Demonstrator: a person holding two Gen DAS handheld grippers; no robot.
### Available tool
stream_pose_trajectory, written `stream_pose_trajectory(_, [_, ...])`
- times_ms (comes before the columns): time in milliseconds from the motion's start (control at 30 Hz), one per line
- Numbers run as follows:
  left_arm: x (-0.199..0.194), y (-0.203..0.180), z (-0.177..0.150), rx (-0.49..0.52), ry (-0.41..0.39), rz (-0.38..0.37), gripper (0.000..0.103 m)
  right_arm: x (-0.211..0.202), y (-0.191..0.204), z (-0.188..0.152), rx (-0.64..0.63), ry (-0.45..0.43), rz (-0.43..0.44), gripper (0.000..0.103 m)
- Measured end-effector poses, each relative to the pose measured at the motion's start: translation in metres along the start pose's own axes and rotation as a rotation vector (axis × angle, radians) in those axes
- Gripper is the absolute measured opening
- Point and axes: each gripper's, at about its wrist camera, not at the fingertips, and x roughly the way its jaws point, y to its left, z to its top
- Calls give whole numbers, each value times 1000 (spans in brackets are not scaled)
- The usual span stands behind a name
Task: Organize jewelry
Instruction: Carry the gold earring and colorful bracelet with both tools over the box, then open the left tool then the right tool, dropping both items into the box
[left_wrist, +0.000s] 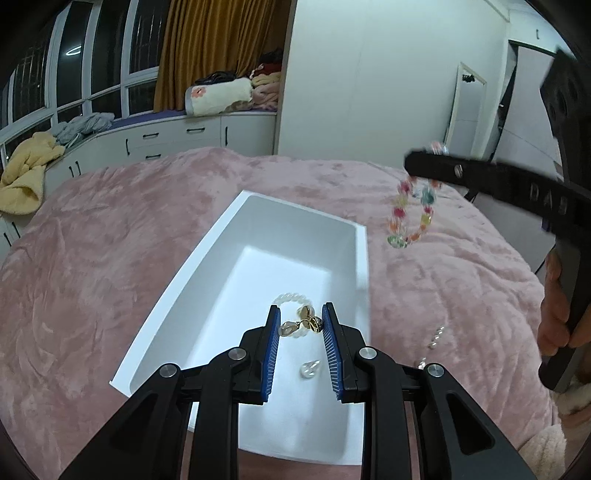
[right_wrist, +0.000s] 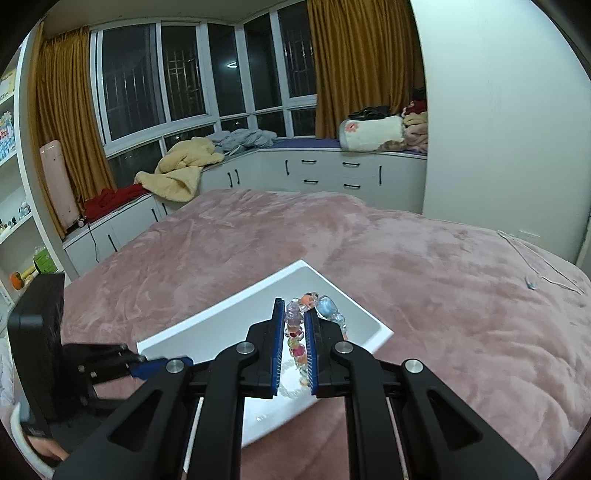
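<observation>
A white tray (left_wrist: 207, 273) lies on the pink bedspread. Inside it are a pearl bracelet (left_wrist: 291, 298), a gold and pearl piece (left_wrist: 304, 323) and a clear drop-shaped piece (left_wrist: 309, 369). My left gripper (left_wrist: 301, 314) is open and empty, low over the tray's near end. My right gripper (right_wrist: 295, 312) is shut on a colourful bead bracelet (right_wrist: 295, 332) and holds it above the tray (right_wrist: 365, 314). In the left wrist view the bracelet (left_wrist: 410, 214) hangs from the right gripper (left_wrist: 424, 157) beyond the tray's far right corner.
Small pearl pieces (left_wrist: 436, 336) lie on the pink bedspread (left_wrist: 110, 240) right of the tray. A thin chain (right_wrist: 532, 266) lies far right on the bed. White cabinets (right_wrist: 332, 173) with piled clothes stand behind the bed.
</observation>
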Motion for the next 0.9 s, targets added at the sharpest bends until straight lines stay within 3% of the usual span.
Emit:
stream_pose_trajectory(500, [27, 17, -9, -16, 45, 24, 28, 79, 20, -3, 5, 112, 35, 11])
stream_pose_trajectory(900, [29, 16, -8, -2, 46, 45, 28, 98, 12, -11, 37, 147, 42, 11])
